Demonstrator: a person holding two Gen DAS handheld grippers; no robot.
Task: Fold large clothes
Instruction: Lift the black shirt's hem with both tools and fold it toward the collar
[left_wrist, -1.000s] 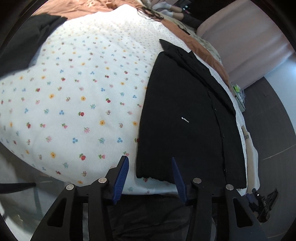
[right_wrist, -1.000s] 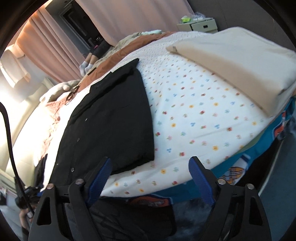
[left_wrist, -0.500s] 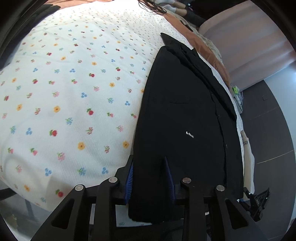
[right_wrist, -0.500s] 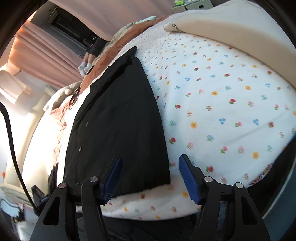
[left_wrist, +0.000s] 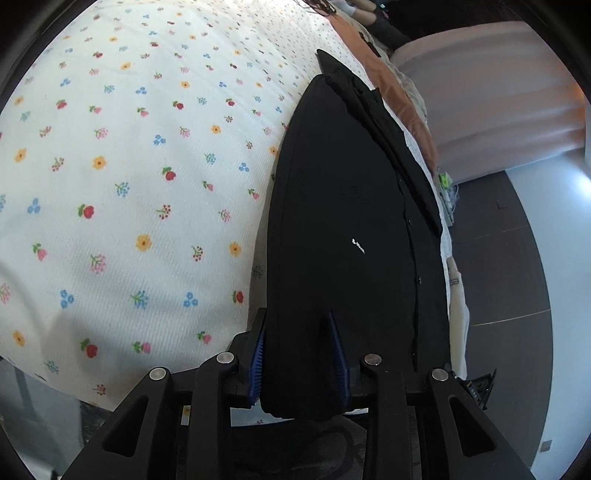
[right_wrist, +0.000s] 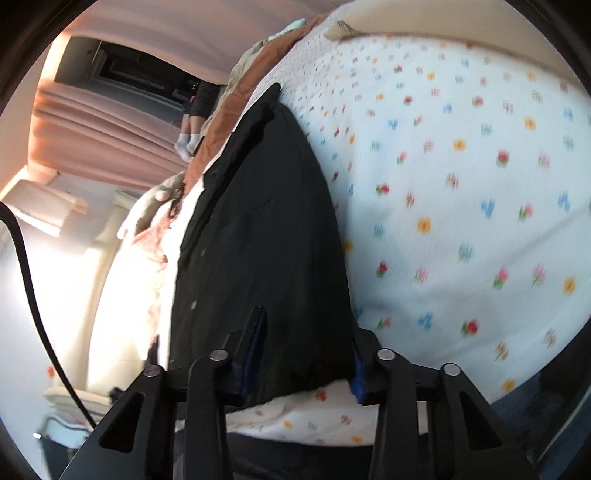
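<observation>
Flowered bedsheet (left_wrist: 140, 177): white, strewn with small red, yellow and blue flowers, filling the 9 to 12 o'clock part of the left wrist view and the 12 to 4 o'clock part of the right wrist view (right_wrist: 461, 206). Black shirt (left_wrist: 343, 229): buttoned, folded lengthwise into a long narrow strip, lying flat on the bed from the near edge at 6 o'clock up toward 12 o'clock, collar at the far end; a small white label shows mid-panel; in the right wrist view (right_wrist: 258, 236) the button row runs along its 9 o'clock edge. Left gripper (left_wrist: 300, 354): blue-padded fingers (left_wrist: 258, 354) closed on the near hem of the black shirt, cloth bunched between them. Right gripper (right_wrist: 308, 354): jaws closing, the shirt's near corner between the fingers (right_wrist: 255, 343), the cloth filling the gap from one pad to the other. Brown blanket (left_wrist: 402, 107): along the far side of the bed at 1 o'clock. Pink curtain (left_wrist: 498, 96): hanging at 2 o'clock in the left view, at 10 o'clock in the right (right_wrist: 103, 129). Black cable (right_wrist: 29, 273): curving down the 9 o'clock edge. Cream pillow (right_wrist: 424, 22): at 12 to 1 o'clock, far corner of the bed. A person's legs in white socks (right_wrist: 186, 142): at 11 o'clock.
</observation>
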